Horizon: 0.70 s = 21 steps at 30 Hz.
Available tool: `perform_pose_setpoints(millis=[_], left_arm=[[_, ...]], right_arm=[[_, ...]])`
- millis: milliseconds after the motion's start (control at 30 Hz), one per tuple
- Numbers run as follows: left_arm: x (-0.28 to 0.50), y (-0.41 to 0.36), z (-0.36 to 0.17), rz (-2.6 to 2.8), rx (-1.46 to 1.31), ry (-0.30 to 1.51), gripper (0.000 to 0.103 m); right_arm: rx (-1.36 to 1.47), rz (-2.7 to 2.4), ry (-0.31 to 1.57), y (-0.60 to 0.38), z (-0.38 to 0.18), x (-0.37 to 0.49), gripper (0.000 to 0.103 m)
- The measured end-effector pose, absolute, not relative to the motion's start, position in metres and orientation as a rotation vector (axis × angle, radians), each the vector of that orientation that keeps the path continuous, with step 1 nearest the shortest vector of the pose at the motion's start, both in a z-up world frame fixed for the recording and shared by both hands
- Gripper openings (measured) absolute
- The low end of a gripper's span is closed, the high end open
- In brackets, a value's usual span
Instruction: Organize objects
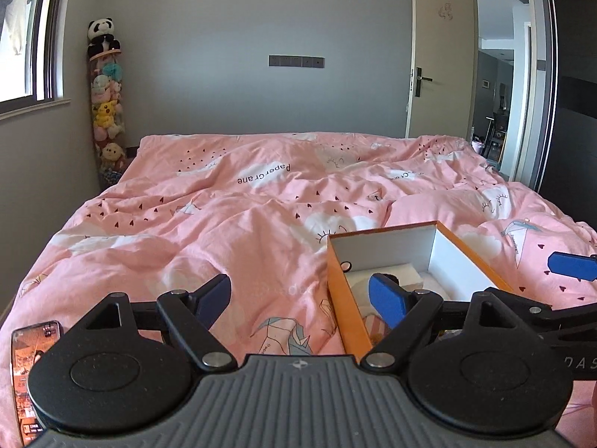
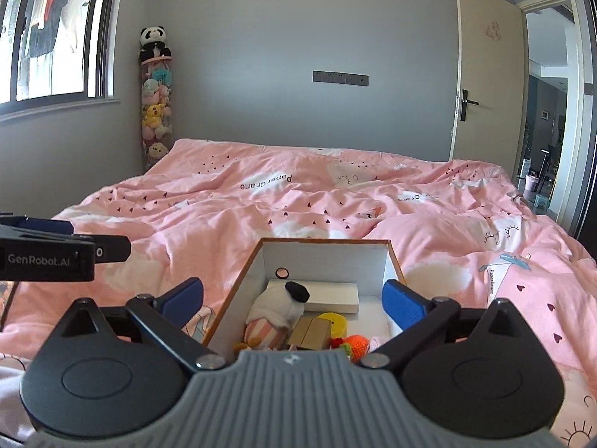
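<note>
An open orange cardboard box (image 2: 324,257) with white inner walls rests on the pink duvet (image 2: 224,216). Inside lie a white plush toy (image 2: 272,310) with a black ear, a flat white box (image 2: 328,295), a yellow round piece (image 2: 334,323), wooden blocks (image 2: 309,332) and an orange crochet item (image 2: 356,345). My right gripper (image 2: 294,302) hangs open just above the box's near end, its pads touching nothing. In the left wrist view the box (image 1: 347,310) sits to the right of my left gripper (image 1: 300,300), which is open over bare duvet. The left gripper's side (image 2: 74,250) shows at the right view's left edge.
A phone (image 1: 28,369) with a lit screen lies on the bed's near left corner. A tall clear tube of plush toys (image 1: 106,112) topped by a panda stands in the far left corner. An open door (image 1: 440,52) is at far right, a window (image 1: 22,30) at left.
</note>
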<state>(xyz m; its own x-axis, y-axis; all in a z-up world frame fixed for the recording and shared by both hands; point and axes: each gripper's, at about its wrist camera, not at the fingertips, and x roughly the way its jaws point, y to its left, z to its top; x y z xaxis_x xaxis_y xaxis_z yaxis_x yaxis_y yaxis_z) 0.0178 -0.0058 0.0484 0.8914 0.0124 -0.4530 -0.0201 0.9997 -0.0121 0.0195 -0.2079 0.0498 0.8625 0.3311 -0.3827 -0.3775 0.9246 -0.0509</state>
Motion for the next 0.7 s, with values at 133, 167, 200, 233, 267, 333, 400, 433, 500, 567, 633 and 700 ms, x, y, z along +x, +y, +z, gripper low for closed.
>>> perform_pose_setpoints(millis=[133, 167, 200, 233, 267, 333, 400, 433, 500, 567, 633, 700], left_arm=[[0.013, -0.006, 0.027, 0.023, 0.0, 0.476, 0.098], [0.012, -0.006, 0.023, 0.027, 0.005, 0.479, 0.098], [0.012, -0.007, 0.018, 0.033, 0.008, 0.481, 0.098], [0.011, -0.007, 0.013, 0.035, 0.013, 0.487, 0.098], [0.012, -0.007, 0.009, 0.037, 0.015, 0.496, 0.098], [0.012, -0.007, -0.002, 0.036, 0.012, 0.519, 0.098], [0.013, -0.006, -0.013, 0.035, 0.002, 0.564, 0.098], [0.014, -0.007, -0.019, 0.032, -0.003, 0.589, 0.098], [0.017, -0.008, -0.028, 0.03, 0.002, 0.63, 0.098], [0.019, -0.008, -0.035, 0.028, 0.005, 0.654, 0.098], [0.019, -0.005, -0.037, 0.026, -0.009, 0.673, 0.098], [0.018, -0.003, -0.038, 0.028, -0.025, 0.68, 0.098]], right_arm=[[-0.17, 0.333, 0.401, -0.198, 0.024, 0.02, 0.102], [-0.169, 0.321, 0.412, -0.198, 0.018, 0.021, 0.102], [-0.168, 0.311, 0.425, -0.198, 0.013, 0.022, 0.102], [-0.165, 0.305, 0.44, -0.198, 0.007, 0.024, 0.102], [-0.16, 0.297, 0.452, -0.199, 0.002, 0.025, 0.102], [-0.152, 0.281, 0.469, -0.201, -0.006, 0.029, 0.102], [-0.138, 0.275, 0.488, -0.204, -0.013, 0.033, 0.102], [-0.129, 0.272, 0.497, -0.206, -0.016, 0.035, 0.102], [-0.109, 0.267, 0.516, -0.209, -0.022, 0.039, 0.102], [-0.084, 0.265, 0.543, -0.212, -0.028, 0.043, 0.102], [-0.079, 0.259, 0.544, -0.212, -0.03, 0.043, 0.102], [-0.088, 0.259, 0.54, -0.211, -0.031, 0.042, 0.102]])
